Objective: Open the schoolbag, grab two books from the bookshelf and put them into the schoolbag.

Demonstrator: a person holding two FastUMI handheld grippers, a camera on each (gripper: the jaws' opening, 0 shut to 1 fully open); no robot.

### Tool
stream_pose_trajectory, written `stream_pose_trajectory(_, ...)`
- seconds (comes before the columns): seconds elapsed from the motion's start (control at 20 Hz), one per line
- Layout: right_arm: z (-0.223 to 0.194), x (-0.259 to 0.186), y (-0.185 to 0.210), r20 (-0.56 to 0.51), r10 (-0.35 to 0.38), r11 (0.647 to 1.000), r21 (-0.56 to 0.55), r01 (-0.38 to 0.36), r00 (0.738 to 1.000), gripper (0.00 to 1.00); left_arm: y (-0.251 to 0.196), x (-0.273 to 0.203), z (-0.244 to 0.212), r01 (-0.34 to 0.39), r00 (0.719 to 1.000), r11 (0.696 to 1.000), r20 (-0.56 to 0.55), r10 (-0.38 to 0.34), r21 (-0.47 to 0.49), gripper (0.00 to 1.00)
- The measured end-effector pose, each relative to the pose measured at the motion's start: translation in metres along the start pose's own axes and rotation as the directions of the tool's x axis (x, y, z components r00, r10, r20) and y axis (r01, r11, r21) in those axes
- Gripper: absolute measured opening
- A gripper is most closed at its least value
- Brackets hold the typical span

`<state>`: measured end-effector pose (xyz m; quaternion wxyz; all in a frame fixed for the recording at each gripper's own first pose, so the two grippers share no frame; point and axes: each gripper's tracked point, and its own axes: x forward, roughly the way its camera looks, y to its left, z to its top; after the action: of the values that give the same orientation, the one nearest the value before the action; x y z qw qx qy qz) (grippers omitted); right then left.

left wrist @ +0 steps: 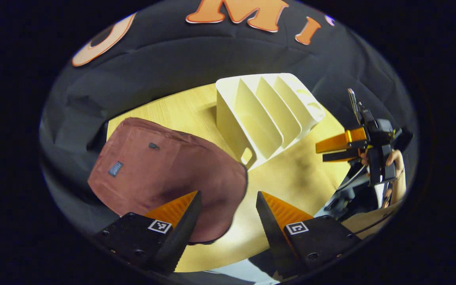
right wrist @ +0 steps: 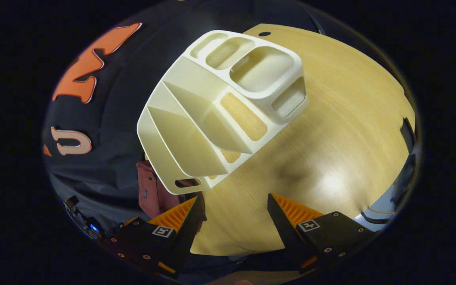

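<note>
Left gripper (left wrist: 228,198) is hovering open over the maroon schoolbag (left wrist: 164,178) as the right gripper (right wrist: 236,202) is gaping near the cream bookshelf (right wrist: 220,107) on the counter (right wrist: 339,138).

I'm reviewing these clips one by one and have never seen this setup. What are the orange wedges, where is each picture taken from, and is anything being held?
The orange wedges are fingers of two hand-held grippers, each with a camera looking forward along them. The left gripper has its fingers apart over a reddish-brown schoolbag lying on a wooden table. Beside the bag stands a cream bookshelf with dividers; no books can be seen in its slots. The right gripper faces that bookshelf, also open. The left gripper view also catches the right gripper farther off, held by a hand. Nothing is held.
</note>
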<state>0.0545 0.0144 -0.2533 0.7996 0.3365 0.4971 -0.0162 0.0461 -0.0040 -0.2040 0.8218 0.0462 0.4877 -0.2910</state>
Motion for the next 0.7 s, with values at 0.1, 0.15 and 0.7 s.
stream_pose_trajectory(0.1,0.010,-0.016,-0.007,-0.001,0.008,0.996,-0.093,-0.008,1.000,0.98,-0.025,-0.002,0.007,-0.033,0.996,0.996,0.079,0.039,-0.083,0.91)
stream_pose_trajectory(0.15,0.015,-0.024,-0.008,0.003,0.016,0.990,-0.143,-0.015,1.000,0.98,-0.039,-0.002,0.013,-0.036,0.991,0.992,0.124,0.051,-0.119,1.00)
stream_pose_trajectory(0.7,0.099,-0.167,0.067,0.371,0.275,0.806,-0.592,-0.002,0.887,0.97,-0.059,-0.044,0.108,-0.177,0.747,0.972,0.621,0.236,-0.157,0.98)
